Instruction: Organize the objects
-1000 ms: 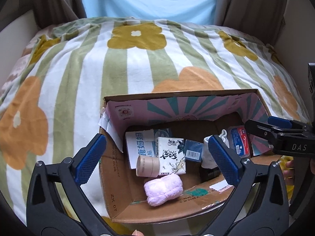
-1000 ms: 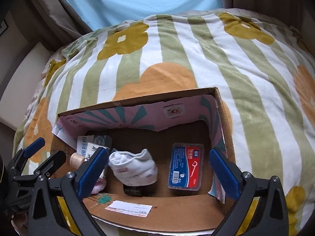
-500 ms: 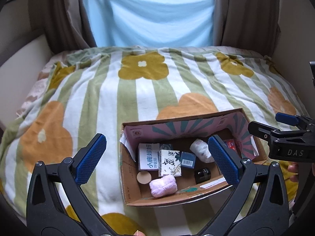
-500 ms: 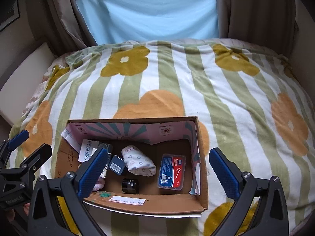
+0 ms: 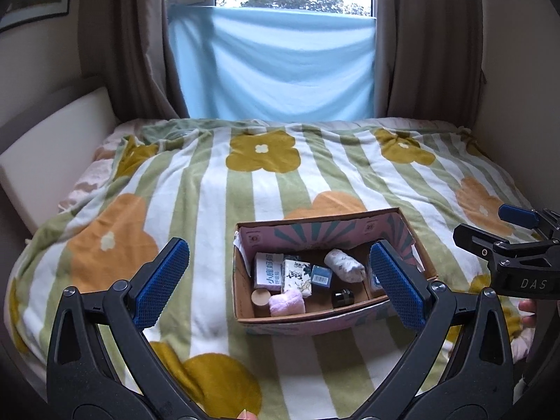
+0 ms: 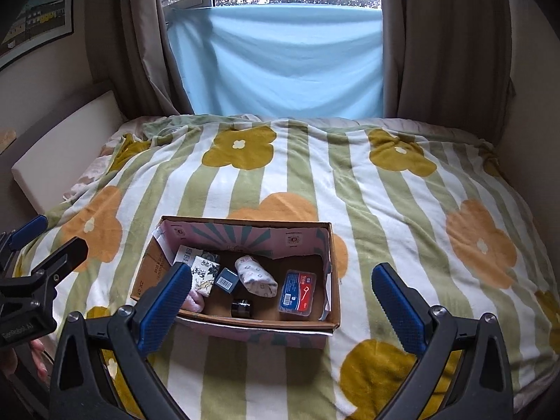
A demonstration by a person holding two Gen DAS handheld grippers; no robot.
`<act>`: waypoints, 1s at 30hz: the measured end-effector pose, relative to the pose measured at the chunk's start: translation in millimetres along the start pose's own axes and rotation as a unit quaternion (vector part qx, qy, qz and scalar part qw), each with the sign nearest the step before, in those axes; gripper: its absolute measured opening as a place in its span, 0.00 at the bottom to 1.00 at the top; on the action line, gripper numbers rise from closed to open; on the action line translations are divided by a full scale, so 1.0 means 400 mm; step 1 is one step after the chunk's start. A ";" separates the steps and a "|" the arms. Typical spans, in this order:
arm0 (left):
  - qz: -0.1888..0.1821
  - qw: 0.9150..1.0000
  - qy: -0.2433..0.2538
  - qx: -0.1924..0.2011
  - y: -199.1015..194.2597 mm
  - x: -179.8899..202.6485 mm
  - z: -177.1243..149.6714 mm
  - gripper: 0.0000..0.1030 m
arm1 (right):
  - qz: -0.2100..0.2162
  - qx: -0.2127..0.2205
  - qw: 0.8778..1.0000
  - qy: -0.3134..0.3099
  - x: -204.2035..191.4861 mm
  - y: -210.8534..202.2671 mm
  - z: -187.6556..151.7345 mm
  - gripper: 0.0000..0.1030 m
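An open cardboard box [image 5: 245, 315] [image 6: 332, 262] sits on the flowered blanket near the bed's front edge. It holds a white carton [image 5: 267, 270], a tissue pack [image 5: 295, 276], a small blue box [image 5: 322, 275], a rolled white cloth [image 5: 344, 265] [image 6: 256, 275], a pink cloth [image 5: 287, 302], a tan round lid [image 5: 259, 296], a black jar [image 5: 342, 299] [image 6: 241, 308] and a blue-red floss case [image 6: 297, 292]. My left gripper [image 5: 280, 280] is open and empty, raised in front of the box. My right gripper [image 6: 281, 292] is open and empty, also raised above it.
The striped blanket [image 5: 210, 192] covers the whole bed. A white padded headboard panel [image 5: 52, 147] runs along the left. Curtains [image 5: 427, 52] and a blue sheet [image 5: 273, 70] hang at the far window. A wall stands close on the right.
Both grippers have pulled back and up from the box, so it looks smaller and the window has come into view. Both stay open and empty.
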State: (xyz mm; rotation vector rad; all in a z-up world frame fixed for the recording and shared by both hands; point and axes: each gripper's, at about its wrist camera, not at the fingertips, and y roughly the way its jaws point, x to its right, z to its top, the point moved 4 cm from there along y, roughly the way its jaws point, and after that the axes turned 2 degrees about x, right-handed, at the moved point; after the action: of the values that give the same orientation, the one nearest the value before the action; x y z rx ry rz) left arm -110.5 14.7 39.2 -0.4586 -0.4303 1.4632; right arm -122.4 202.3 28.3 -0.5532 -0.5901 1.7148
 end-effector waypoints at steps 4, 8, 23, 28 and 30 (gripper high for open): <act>0.001 1.000 -0.018 -0.004 -0.031 0.001 -0.049 1.00 | -0.008 0.002 1.000 -0.003 -0.003 -0.033 -0.058 0.99; 0.007 1.000 -0.019 -0.001 -0.058 0.007 -0.082 1.00 | -0.018 0.009 1.000 -0.012 -0.002 -0.062 -0.095 0.99; 0.010 0.999 -0.030 -0.005 -0.052 0.008 -0.098 1.00 | -0.017 0.037 0.999 -0.020 -0.009 -0.095 -0.088 0.99; 0.010 1.000 -0.028 -0.006 -0.046 0.006 -0.100 1.00 | -0.015 0.041 0.999 -0.023 -0.014 -0.098 -0.084 0.99; 0.010 1.000 -0.026 -0.004 -0.046 0.007 -0.099 1.00 | -0.015 0.043 0.999 -0.022 -0.013 -0.100 -0.083 0.99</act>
State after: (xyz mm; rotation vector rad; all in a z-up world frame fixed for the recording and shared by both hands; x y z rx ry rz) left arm -73.7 15.3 16.0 -0.4332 -0.4733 1.4959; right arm -70.6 208.0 29.3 -0.4449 -0.5498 1.7188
